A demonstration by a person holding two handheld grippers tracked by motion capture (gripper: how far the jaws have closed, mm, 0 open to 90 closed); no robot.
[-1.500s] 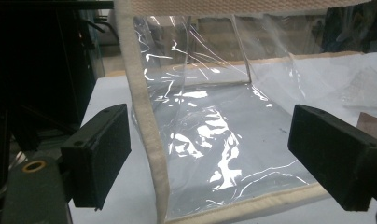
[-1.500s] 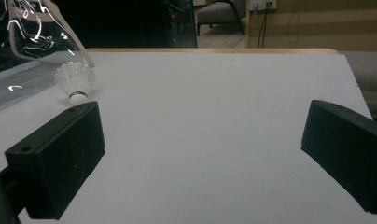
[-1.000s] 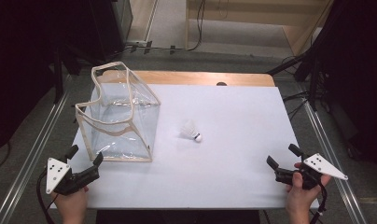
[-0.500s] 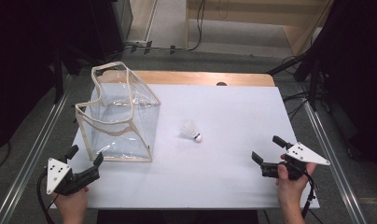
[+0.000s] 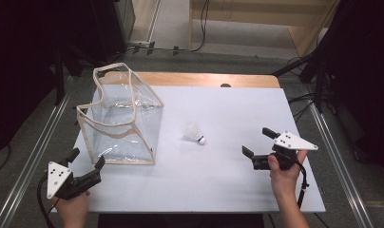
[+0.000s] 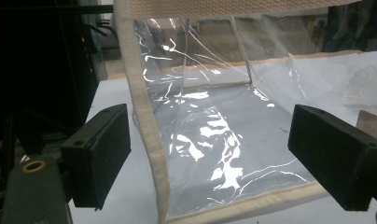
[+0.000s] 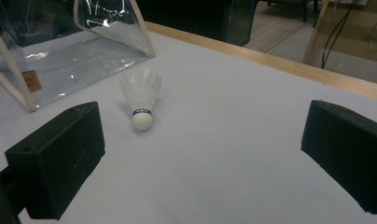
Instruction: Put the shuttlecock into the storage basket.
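- Since a second ago, only the right side has changed: the right hand-held gripper (image 5: 258, 148) has slid in from the right edge of the desk (image 5: 228, 185) toward the middle. On the left side, the bag and the left hand-held gripper are where they were.
- Left hand-held gripper (image 5: 88, 164): it sits at the near left corner, just in front of the clear bag (image 5: 121, 126). Its jaws are wide open and hold nothing. In the left gripper view the bag's cream edge (image 6: 147, 135) stands between the jaws, but I cannot tell if it touches them.
- Clear bag: it stands on the left part of the desk with its top open. Nothing is inside it.
- Shuttlecock (image 5: 195, 133): it lies on its side in the middle of the desk, right of the bag, apart from both grippers.
- Right hand-held gripper: its jaws are wide open and empty, pointing at the shuttlecock (image 7: 141, 100), not yet near enough to grab.
- My guess is the job has just begun. Picking up the shuttlecock and dropping it in the bag are left to do.
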